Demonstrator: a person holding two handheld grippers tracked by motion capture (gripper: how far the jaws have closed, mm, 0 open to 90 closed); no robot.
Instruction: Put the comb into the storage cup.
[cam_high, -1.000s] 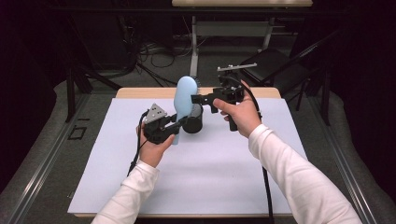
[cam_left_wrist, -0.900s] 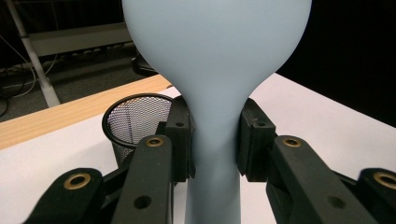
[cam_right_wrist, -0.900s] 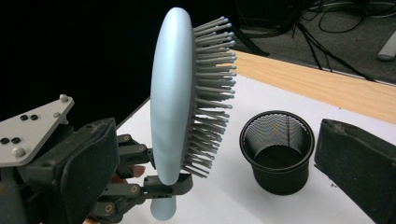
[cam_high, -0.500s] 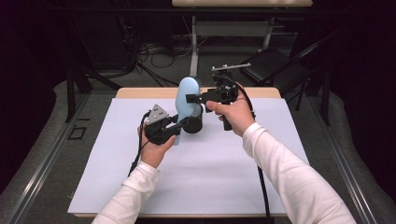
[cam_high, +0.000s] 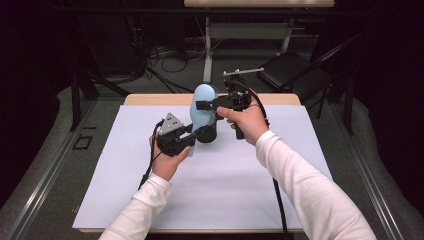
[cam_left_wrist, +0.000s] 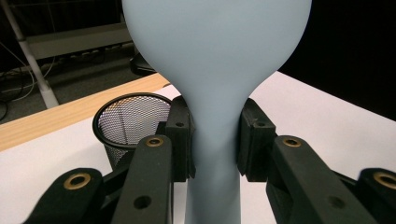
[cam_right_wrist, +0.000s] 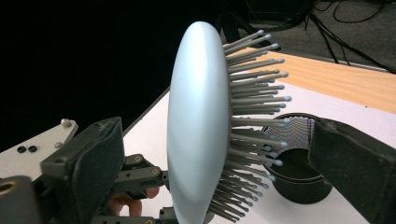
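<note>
Brush (cam_high: 202, 102): being held upright above the cup (cam_high: 208, 133), so a handover can be made.
Left gripper (cam_left_wrist: 215, 149): being kept clenched on the brush neck, as support.
Right gripper (cam_right_wrist: 219, 154): jaws have just been closing around the brush head, not yet touching, one on each side.
Cup: being left on the mat (cam_high: 240, 200), just behind the brush.

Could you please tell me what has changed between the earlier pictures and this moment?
The right tool has come in from the right to the head of the pale blue plastic hairbrush; its jaws have just been closing, with the head between them but not yet pressed. Unchanged: the left tool stays clamped on the brush's neck in the same spot, and the black mesh cup stands on the white table cover.
</note>
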